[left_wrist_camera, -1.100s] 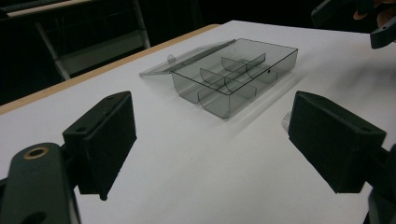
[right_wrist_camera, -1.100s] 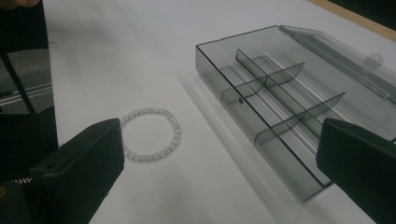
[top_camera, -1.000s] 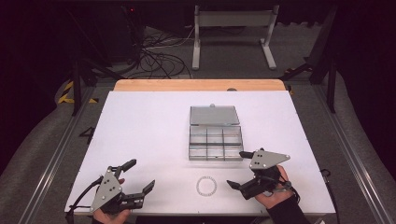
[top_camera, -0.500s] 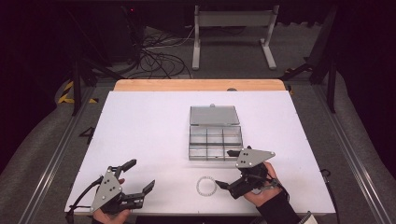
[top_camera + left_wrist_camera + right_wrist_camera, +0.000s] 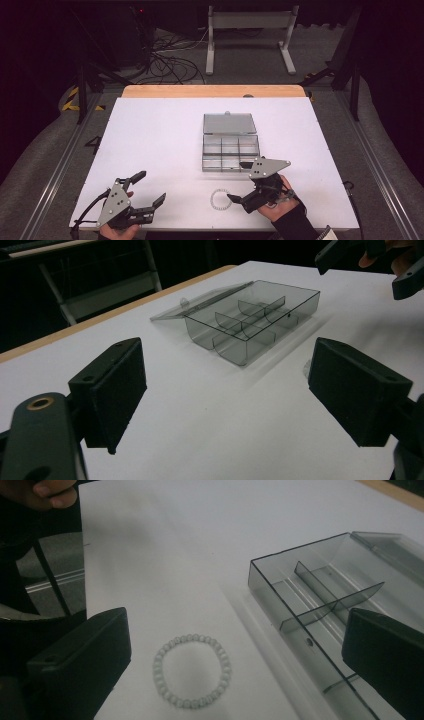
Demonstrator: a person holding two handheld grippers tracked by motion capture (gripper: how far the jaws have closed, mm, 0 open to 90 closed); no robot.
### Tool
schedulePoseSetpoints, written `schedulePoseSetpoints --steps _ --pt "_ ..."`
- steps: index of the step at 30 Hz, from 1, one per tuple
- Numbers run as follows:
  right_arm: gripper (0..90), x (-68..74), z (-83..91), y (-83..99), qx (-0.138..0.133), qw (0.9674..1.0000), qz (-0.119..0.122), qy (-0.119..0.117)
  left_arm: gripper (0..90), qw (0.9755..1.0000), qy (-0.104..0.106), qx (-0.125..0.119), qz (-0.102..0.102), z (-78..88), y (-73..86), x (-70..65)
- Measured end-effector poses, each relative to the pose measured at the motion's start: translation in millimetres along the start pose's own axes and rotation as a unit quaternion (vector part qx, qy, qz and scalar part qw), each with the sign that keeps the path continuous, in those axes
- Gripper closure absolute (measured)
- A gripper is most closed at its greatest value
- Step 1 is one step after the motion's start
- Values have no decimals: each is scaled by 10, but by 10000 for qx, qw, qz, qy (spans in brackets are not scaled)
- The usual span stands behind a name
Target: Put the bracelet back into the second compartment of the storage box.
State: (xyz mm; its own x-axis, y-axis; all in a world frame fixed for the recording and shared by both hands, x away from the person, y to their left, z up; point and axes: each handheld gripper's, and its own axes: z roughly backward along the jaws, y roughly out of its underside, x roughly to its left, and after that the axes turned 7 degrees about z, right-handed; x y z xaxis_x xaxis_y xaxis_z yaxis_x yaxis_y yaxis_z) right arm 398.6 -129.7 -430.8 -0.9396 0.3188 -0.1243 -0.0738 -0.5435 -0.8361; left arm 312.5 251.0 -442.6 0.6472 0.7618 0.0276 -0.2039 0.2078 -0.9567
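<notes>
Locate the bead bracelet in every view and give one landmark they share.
High view: bead bracelet lies flat on the white table, near edge, just left of the right gripper.
Right gripper view: bottom centre, between the open jaws.
Left gripper view: cannot tell.
Shared landmark: the open compartment box.

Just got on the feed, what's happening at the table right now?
A person holds a gripper in each hand at a white table. The right gripper is open and angled toward a white bead bracelet that lies flat on the table, untouched, between its jaws in the right gripper view. Beside it sits a clear compartment box with its lid open; its visible compartments look empty. The left gripper is open near the front left edge, holding nothing.
</notes>
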Motion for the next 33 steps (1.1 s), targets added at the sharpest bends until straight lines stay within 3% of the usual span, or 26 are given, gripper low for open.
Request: schedulePoseSetpoints --steps 6,12,13,21,33 --pt "51 12 -21 -11 188 9996 -213 46 162 10000 -7 1 -9 -2 0 -3" --pt "134 -4 -59 -45 432 9980 -442 -139 163 10000 2 14 -6 0 0 0" --pt "186 -2 -77 -60 542 9973 -466 -164 163 10000 2 14 -5 -1 0 0" --pt "335 4 -168 -105 999 9941 -401 -117 163 10000 16 39 15 -4 1 -3" --pt "475 -22 -350 -163 1756 9839 -310 -109 163 10000 35 48 30 -6 2 0"
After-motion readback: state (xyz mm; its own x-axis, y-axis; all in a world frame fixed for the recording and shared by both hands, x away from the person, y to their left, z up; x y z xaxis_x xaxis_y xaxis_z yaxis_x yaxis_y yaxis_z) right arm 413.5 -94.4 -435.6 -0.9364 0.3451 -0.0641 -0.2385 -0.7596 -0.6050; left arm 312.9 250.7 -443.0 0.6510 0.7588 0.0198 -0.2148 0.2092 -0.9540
